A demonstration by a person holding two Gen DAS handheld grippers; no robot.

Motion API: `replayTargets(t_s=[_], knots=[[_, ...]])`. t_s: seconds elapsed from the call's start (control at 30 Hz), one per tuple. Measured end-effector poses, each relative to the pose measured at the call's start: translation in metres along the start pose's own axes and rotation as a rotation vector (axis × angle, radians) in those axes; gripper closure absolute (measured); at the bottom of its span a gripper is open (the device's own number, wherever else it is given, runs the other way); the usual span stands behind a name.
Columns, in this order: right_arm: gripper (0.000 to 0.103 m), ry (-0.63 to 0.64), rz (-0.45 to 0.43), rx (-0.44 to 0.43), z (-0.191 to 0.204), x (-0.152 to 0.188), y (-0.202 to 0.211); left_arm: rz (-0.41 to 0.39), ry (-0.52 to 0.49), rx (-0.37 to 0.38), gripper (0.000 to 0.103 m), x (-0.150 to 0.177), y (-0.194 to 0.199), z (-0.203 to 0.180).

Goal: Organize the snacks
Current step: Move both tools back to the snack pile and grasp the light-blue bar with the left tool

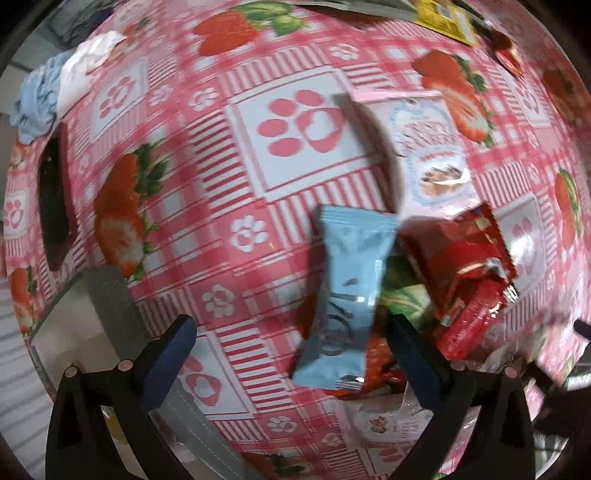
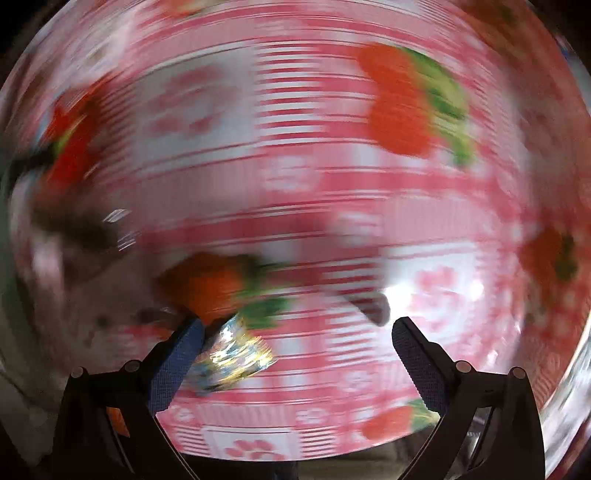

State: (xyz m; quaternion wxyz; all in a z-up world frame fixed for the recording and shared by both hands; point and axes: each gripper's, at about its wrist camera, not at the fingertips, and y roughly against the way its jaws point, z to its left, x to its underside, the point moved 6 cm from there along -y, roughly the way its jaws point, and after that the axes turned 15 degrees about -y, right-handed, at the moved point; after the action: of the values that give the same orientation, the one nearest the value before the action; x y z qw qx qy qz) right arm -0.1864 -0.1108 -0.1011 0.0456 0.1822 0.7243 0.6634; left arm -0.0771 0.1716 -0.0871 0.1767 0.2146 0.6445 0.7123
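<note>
In the left wrist view a light blue snack packet (image 1: pixel 347 295) lies on the pink strawberry tablecloth (image 1: pixel 221 177), between the tips of my open left gripper (image 1: pixel 291 332) and nearer its right finger. Red snack packets (image 1: pixel 469 273) lie just right of it, and a white and pink packet (image 1: pixel 428 155) lies behind. The right wrist view is heavily motion-blurred. My right gripper (image 2: pixel 295 332) is open, and a shiny crinkled wrapper (image 2: pixel 236 358) sits against its left finger (image 2: pixel 177 365), not clamped.
A dark flat object (image 1: pixel 55 199) lies at the table's left edge, with blue and white cloth (image 1: pixel 55 88) behind it. Yellow (image 1: pixel 447 18) and red (image 1: pixel 509 55) packets lie at the far right. A grey box (image 1: pixel 88 317) sits at the near left edge.
</note>
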Motion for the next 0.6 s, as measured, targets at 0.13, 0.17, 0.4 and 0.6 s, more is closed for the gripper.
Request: replayTargets(t_s=[0.13,0.17,0.4,0.6], knots=[[0.001,-0.078,0.012,-0.032,-0.026,-0.005,0.004,-0.011,-0.027,0.014,0.005,-0.005,0.001,-0.011],[0.001,-0.090,0.024,-0.047,-0.031,-0.003,0.005,-0.012,-0.023,0.024,0.008,-0.006,0.001,-0.013],[0.001,-0.059,0.063,-0.110,-0.037,0.027,-0.002,-0.043,-0.031,0.083,0.042,-0.011,0.011,-0.021],[0.001,0.193,0.007,-0.031,0.004,0.064,0.004,-0.031,-0.041,0.098,0.069,-0.002,0.017,-0.015]])
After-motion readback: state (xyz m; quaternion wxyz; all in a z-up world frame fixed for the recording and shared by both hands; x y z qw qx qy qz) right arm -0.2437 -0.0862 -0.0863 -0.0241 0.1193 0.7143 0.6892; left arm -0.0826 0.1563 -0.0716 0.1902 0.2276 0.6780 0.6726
